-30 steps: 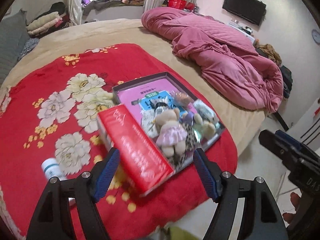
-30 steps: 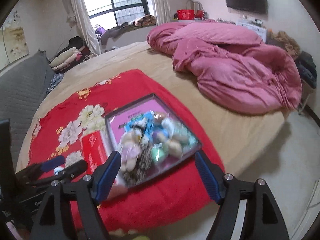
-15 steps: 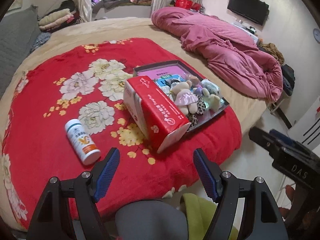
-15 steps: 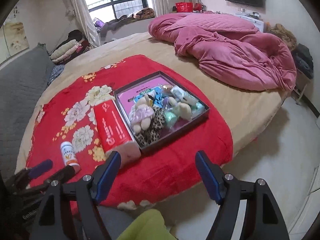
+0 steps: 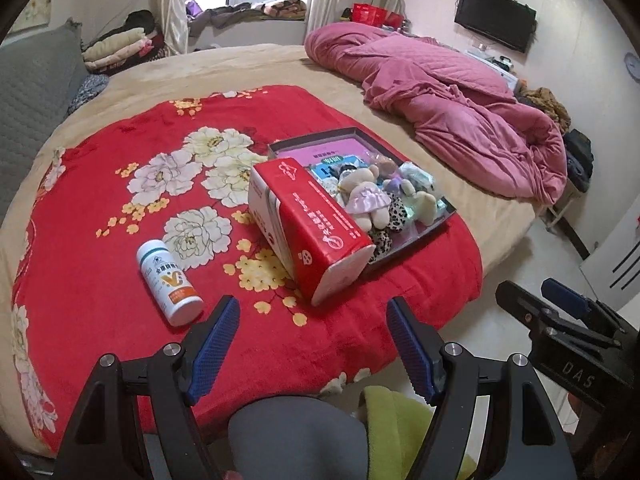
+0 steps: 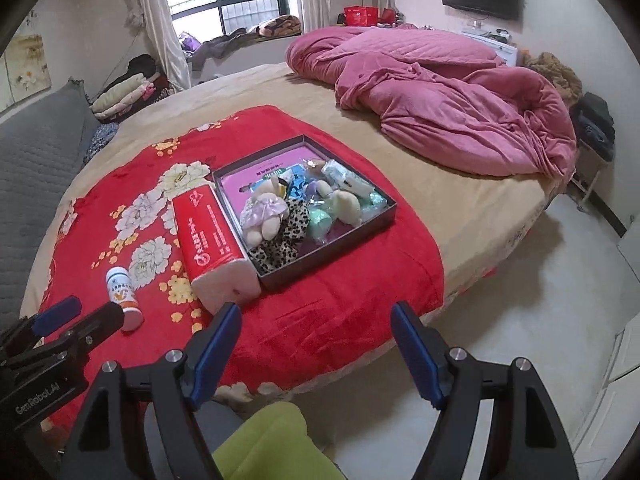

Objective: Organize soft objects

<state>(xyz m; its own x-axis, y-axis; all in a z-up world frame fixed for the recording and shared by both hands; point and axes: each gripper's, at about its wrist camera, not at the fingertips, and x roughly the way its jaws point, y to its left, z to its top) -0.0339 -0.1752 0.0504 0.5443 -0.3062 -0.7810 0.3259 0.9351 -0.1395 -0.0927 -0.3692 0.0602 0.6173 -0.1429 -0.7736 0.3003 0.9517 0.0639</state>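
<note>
On the red flowered blanket (image 5: pixel 100 240) spread over the bed, going left to right, there is one white bottle (image 5: pixel 168 282) lying on its side at about eight o'clock in the left wrist view, one red tissue pack (image 5: pixel 308 226) near the centre, and one shallow dark box (image 6: pixel 384 216) touching the pack's right flank, toward two o'clock. The soft things lie heaped in that box: one plush bear in a lilac dress (image 6: pixel 262 212), one leopard-print piece (image 6: pixel 282 240), one cream plush (image 6: pixel 348 206), and several wrapped pale green and blue packets (image 6: pixel 320 222) that overlap too much to count. The left tongs (image 5: pixel 312 346) and the right tongs (image 6: pixel 316 350) are both spread wide with nothing between them, hanging off the near edge of the bed at six o'clock, well apart from every item. The likely trouble, as I judge it: the heap is loose and tangled, so pinching the bear may drag the leopard piece or a packet over the low rim onto the blanket. The tissue pack leans on the box wall, and a push from the left could shift the box toward the bed's edge. The bottle can roll if the blanket is tugged. Slick wrappers may slip from the pads.
</note>
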